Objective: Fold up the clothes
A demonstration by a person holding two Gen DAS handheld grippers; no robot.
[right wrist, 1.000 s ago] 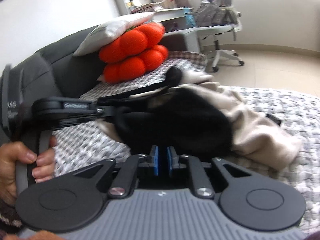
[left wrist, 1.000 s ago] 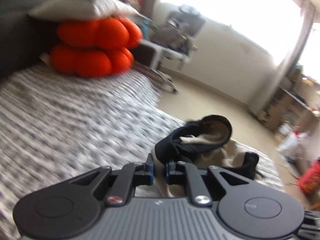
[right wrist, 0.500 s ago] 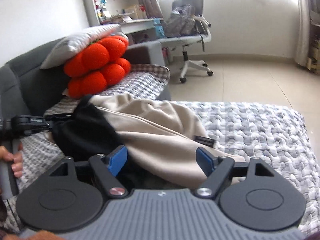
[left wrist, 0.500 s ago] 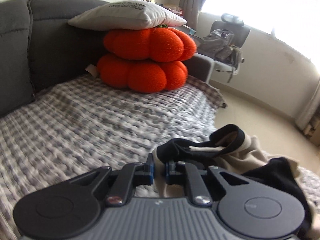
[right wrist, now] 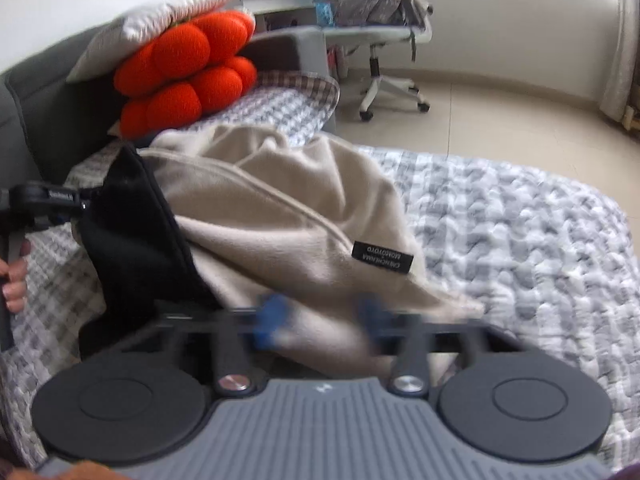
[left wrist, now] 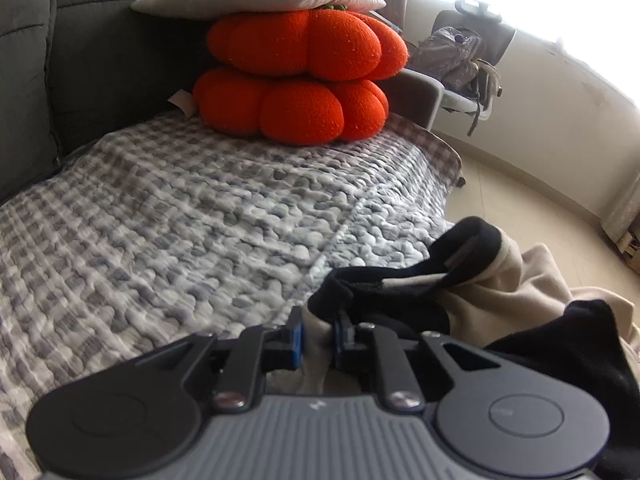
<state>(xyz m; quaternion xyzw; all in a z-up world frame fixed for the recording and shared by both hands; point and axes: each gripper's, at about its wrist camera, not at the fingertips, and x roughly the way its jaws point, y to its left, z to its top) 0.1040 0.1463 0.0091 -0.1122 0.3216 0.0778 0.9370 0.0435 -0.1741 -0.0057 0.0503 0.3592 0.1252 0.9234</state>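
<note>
Both grippers look the same: the left gripper (left wrist: 318,338) and right gripper (right wrist: 318,322) have a ribbed grey body, two round black discs, black linkage arms with silver screws, blue pads (left wrist: 297,340), and a tiny white logo bottom centre.

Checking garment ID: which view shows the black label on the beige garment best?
Right wrist view. The black label lies in the open on the beige garment, its white lettering visible though upside down. The left wrist view shows only bunched beige and black fabric, no label.
</note>
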